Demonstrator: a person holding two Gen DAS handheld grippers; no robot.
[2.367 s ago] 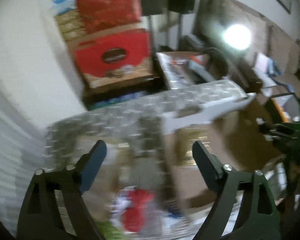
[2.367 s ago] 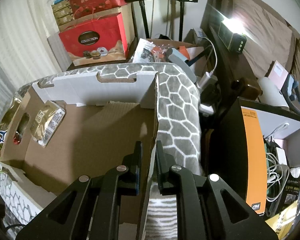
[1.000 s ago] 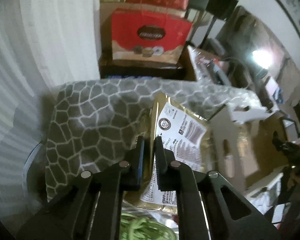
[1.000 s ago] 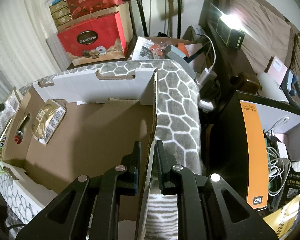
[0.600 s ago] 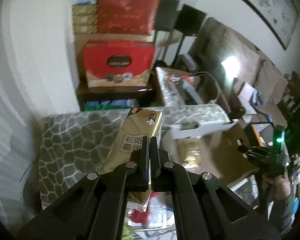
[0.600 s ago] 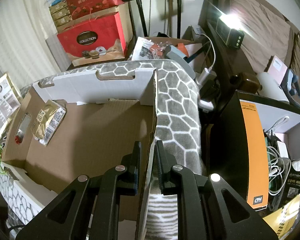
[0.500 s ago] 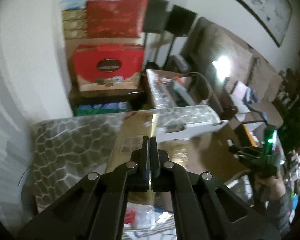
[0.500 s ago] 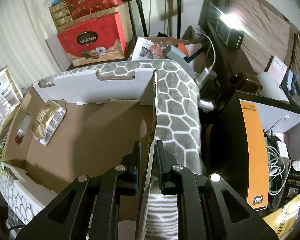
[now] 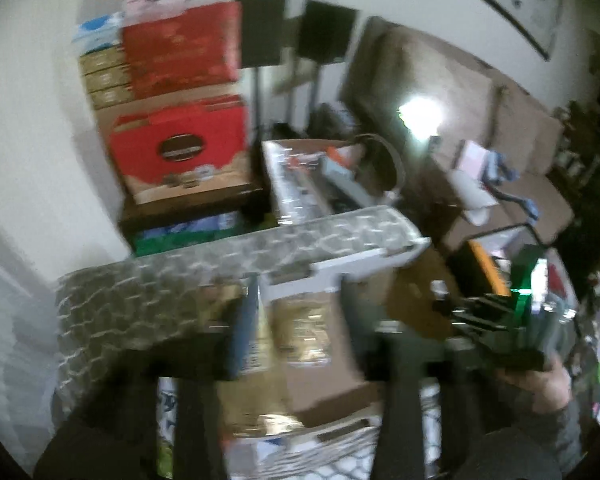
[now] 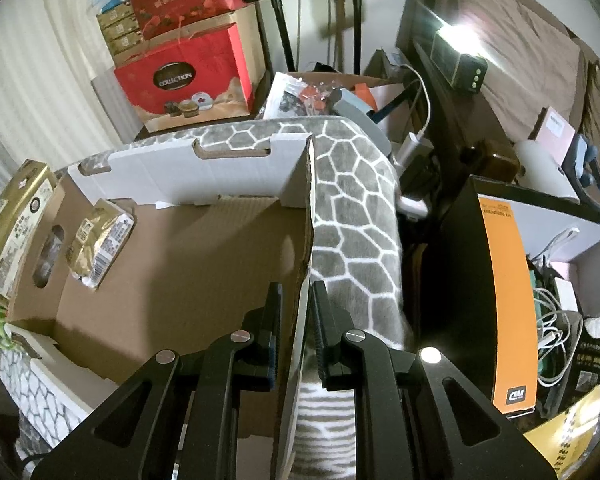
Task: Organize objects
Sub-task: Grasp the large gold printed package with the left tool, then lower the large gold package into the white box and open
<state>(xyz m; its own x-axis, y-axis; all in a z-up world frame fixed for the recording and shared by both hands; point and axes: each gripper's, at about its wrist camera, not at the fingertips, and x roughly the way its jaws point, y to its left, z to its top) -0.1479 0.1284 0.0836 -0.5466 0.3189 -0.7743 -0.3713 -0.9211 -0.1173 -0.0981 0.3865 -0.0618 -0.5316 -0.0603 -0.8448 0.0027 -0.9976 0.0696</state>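
An open cardboard box (image 10: 188, 264) lies on a grey honeycomb-patterned cover (image 10: 352, 200). My right gripper (image 10: 296, 316) is shut on the box's right wall (image 10: 306, 240). One gold packet (image 10: 100, 240) lies inside against the left wall. A larger gold packet (image 10: 12, 224) hangs at the box's left wall, outside it. The left wrist view is blurred: my left gripper (image 9: 296, 320) is open above the box (image 9: 328, 360), with a gold packet (image 9: 256, 336) beside its left finger and another (image 9: 304, 328) between the fingers, below.
Red gift boxes (image 10: 184, 76) are stacked behind the cover. A carton of clutter (image 10: 332, 92) stands at the back. A black-and-orange box (image 10: 500, 292) and tangled white cables (image 10: 556, 332) are on the right. A lit lamp (image 10: 456, 60) glares at the upper right.
My left gripper has gone from shut on the large gold packet to open, and has swung right over the box. The packet now shows closer to the box's left wall. The right gripper has not moved.
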